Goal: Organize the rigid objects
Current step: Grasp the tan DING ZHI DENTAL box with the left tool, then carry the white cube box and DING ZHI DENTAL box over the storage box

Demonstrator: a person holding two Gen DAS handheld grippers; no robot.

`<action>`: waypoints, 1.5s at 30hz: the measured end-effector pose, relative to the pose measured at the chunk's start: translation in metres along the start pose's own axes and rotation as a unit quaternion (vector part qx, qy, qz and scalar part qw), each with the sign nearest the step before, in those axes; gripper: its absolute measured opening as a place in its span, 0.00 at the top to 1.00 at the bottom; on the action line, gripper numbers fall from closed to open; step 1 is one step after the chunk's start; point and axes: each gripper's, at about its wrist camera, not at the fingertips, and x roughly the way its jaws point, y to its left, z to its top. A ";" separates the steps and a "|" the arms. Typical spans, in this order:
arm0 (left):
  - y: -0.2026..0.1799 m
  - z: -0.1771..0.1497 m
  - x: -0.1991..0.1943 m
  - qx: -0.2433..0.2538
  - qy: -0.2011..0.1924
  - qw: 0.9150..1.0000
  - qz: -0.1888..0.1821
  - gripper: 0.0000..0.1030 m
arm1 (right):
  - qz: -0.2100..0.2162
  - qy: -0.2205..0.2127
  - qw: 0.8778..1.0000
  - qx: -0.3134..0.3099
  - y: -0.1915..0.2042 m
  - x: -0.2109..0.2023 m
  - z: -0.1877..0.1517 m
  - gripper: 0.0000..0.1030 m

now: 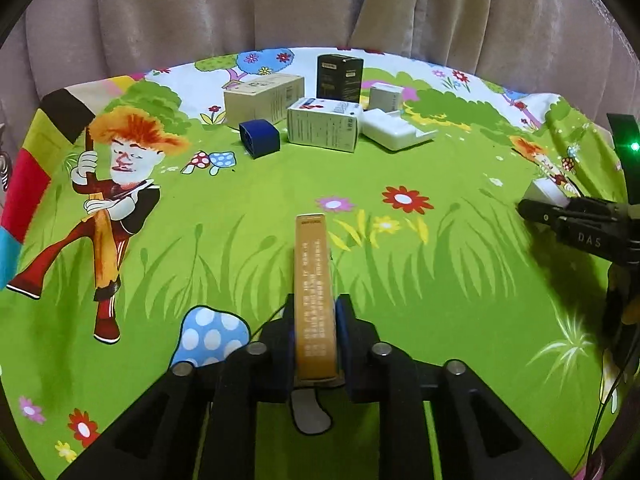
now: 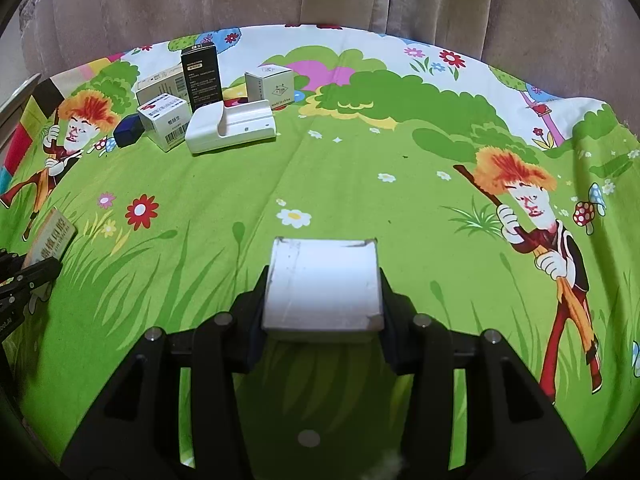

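The left gripper (image 1: 314, 312) is pinching a slim orange box (image 1: 313, 280) edge-up over the near part of the cartoon-print bedsheet (image 1: 400, 280). The right gripper (image 2: 324, 292) is clamping a white box (image 2: 322, 284) over the sheet's middle. Other boxes (image 2: 200, 112) are sitting clustered toward the far left edge.

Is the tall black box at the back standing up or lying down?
Standing up. The black box rests on its small end, rising taller than the boxes lying beside it on the cartoon cloth.
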 end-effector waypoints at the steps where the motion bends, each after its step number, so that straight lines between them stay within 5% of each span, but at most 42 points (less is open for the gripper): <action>1: 0.001 0.002 0.002 -0.004 -0.002 1.000 0.010 0.60 | 0.000 0.000 1.000 0.000 0.000 0.000 0.000 0.51; 3: 0.004 0.005 0.007 -0.015 0.000 1.000 0.028 0.38 | 0.000 0.000 1.000 0.000 0.000 0.000 0.000 0.51; 4: 0.007 0.004 0.007 -0.023 0.003 0.999 0.026 0.35 | 0.000 0.000 1.000 0.000 0.000 0.000 0.000 0.51; 11: 0.011 0.003 0.010 -0.033 0.004 0.999 0.022 0.34 | -0.001 0.000 1.000 -0.001 0.000 0.001 0.000 0.51; 14: 0.015 0.002 0.007 -0.045 0.000 0.999 0.022 0.47 | -0.002 0.000 1.000 -0.001 0.000 0.001 0.000 0.51; 15: 0.018 0.001 0.004 -0.053 -0.005 0.998 0.022 0.69 | -0.003 -0.001 1.000 -0.002 0.000 0.000 0.000 0.52; 20: 0.032 0.000 0.000 -0.086 -0.014 0.996 -0.017 0.70 | -0.009 -0.001 1.000 -0.004 0.002 0.001 0.000 0.53; 30: 0.043 -0.043 -0.049 -0.100 -0.005 0.995 -0.011 0.69 | 0.010 -0.003 0.999 0.034 0.048 -0.036 -0.037 0.52; 38: 0.059 -0.069 -0.068 -0.114 0.000 0.994 0.006 0.70 | 0.053 0.012 0.994 -0.090 0.138 -0.064 -0.063 0.53; 45: 0.061 -0.065 -0.112 -0.110 -0.049 0.993 0.014 0.70 | 0.059 -0.055 0.985 -0.151 0.178 -0.119 -0.059 0.53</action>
